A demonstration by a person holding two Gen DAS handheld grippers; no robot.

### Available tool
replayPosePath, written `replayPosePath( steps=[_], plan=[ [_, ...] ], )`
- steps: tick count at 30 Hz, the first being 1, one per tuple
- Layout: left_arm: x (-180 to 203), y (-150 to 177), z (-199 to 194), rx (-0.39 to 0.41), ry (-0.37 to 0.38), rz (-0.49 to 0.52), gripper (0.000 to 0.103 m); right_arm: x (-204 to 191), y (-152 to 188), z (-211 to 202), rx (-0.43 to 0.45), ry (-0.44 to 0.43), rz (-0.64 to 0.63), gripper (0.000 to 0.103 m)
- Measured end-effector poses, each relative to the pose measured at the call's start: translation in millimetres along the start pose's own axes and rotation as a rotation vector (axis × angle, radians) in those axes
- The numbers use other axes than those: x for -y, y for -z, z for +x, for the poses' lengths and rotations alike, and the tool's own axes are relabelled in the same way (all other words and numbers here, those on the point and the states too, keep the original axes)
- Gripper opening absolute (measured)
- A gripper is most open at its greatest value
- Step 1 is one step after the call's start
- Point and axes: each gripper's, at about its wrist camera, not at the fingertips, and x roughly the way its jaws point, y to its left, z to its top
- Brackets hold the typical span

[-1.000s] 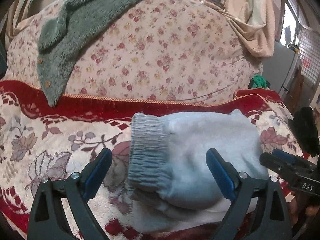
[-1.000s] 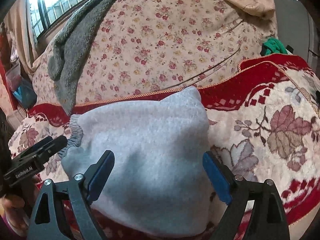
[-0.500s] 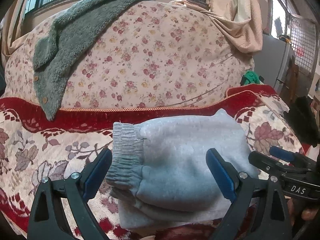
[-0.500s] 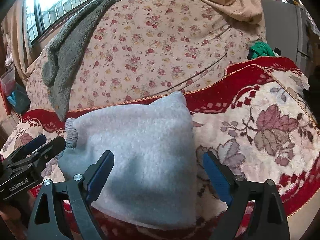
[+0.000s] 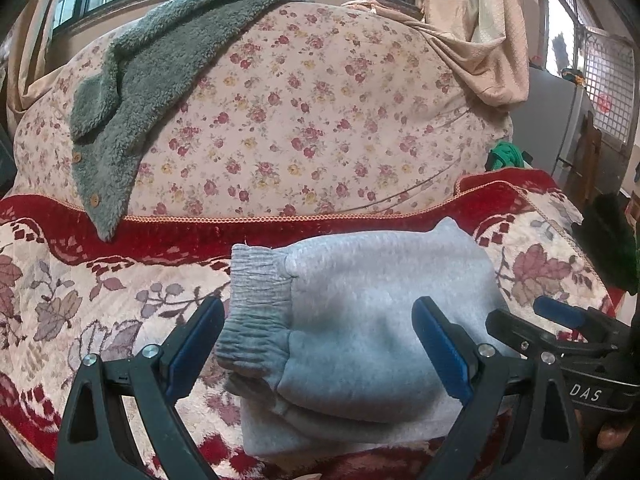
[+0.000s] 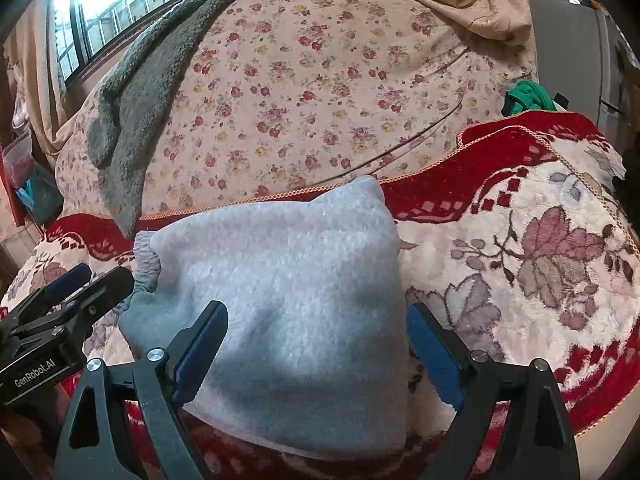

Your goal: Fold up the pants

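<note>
Folded into a thick bundle, the grey pants (image 5: 360,320) lie on the red floral blanket (image 5: 80,300) at lower centre of both views. Left gripper (image 5: 318,344) and right gripper (image 6: 316,348) hover spread wide, empty, just before the bundle.

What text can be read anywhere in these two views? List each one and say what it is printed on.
"DAS": white letters on the black body of the right gripper, seen in the left wrist view.
"GenRobot.AI": white letters on the black body of the left gripper, seen in the right wrist view.
No other text is readable; the grey pants show no label.
</note>
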Motion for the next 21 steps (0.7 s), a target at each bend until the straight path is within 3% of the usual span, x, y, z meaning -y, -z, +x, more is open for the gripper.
replayPosePath(
  steps=[21],
  plan=[
    [-8.9,1.7,2.4,-0.005,-0.003,-0.002,0.094,-4.5,0.1,5.3,-0.021,-0.007,-0.007,0.094]
  ],
)
